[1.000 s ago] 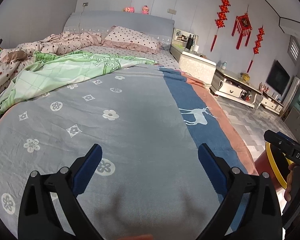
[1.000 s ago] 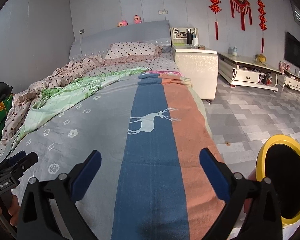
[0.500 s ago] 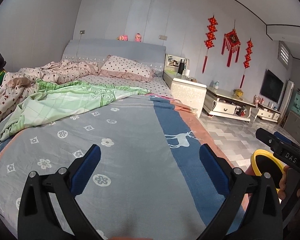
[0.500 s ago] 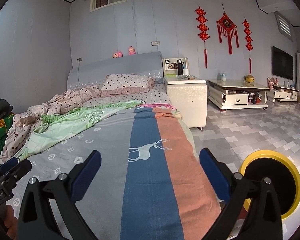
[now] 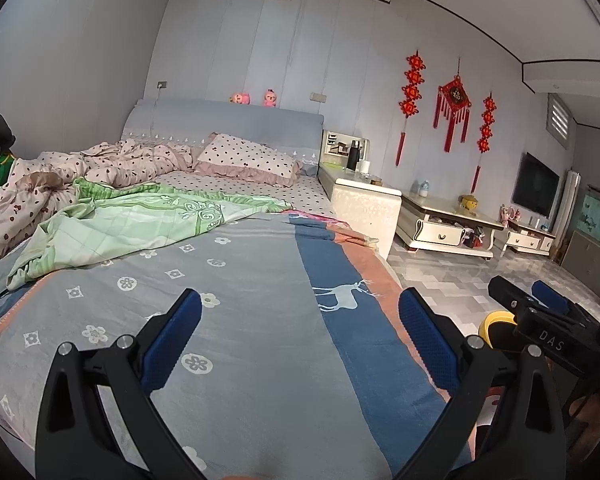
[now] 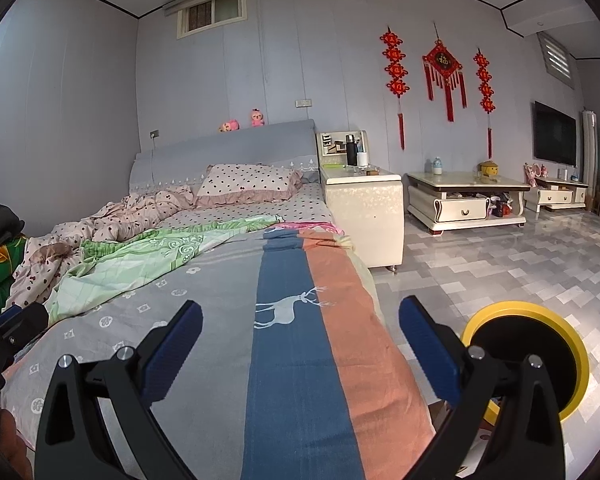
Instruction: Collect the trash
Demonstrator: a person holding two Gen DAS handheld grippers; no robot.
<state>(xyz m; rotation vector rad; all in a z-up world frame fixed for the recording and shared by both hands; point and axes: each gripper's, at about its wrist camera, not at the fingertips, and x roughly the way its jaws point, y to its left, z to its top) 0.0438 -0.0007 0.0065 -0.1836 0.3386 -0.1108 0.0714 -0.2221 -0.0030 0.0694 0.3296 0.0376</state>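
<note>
Bedspread [image 6: 204, 320] with the deer stripe fills both views, yet no trash shows on it. Beside the bed's foot stands the yellow-rimmed bin [image 6: 528, 356], probably light and rigid, best taken by its rim. Left gripper [image 5: 298, 344] and right gripper [image 6: 300, 346] both hang with jaws wide apart, holding nothing.

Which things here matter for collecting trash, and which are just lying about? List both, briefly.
For the job:
- yellow-rimmed bin, on the floor beside the bed
- left gripper, open, empty
- right gripper, open, empty
No trash item is visible yet.

Just lying about:
- green quilt
- dotted pillow
- nightstand
- coffee table
- TV
</note>
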